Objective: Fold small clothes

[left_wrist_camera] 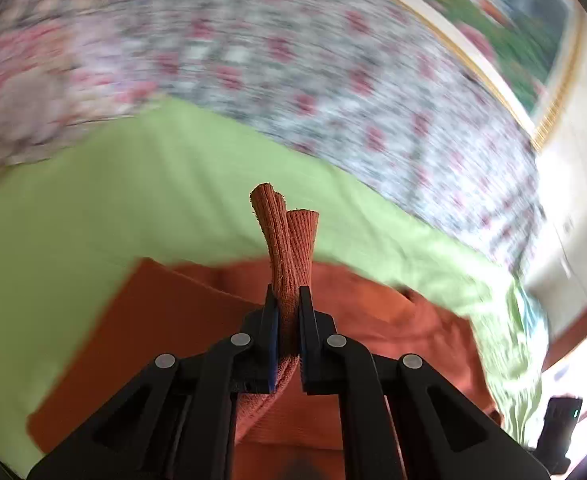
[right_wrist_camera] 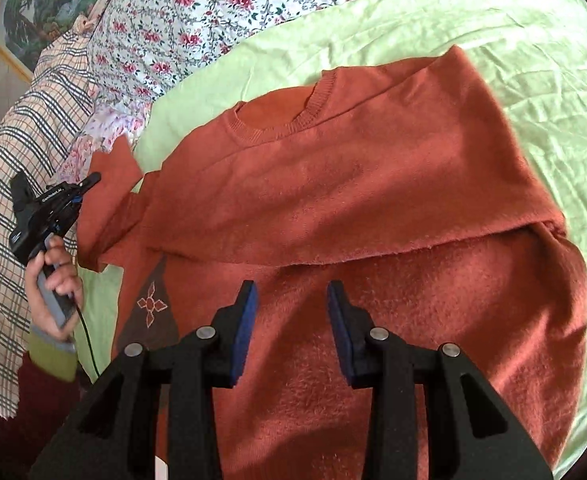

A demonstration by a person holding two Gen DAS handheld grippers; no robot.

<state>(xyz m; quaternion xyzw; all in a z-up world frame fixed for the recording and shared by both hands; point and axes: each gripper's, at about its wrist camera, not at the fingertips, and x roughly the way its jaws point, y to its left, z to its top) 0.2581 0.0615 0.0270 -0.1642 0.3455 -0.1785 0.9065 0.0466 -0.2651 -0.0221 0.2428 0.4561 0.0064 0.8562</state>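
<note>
An orange-red sweater lies on a light green sheet, neck away from me, its right side folded in over the body. My left gripper is shut on the ribbed cuff of the sweater's sleeve and holds it up; the left wrist view is blurred. In the right wrist view the left gripper shows at the far left, holding the sleeve out beside the sweater. My right gripper is open and empty, just above the sweater's lower body.
A floral bedspread lies beyond the green sheet. A plaid cloth is at the left. A framed picture hangs on the wall at the far left. A brown patch with a cross motif marks the sweater's lower left.
</note>
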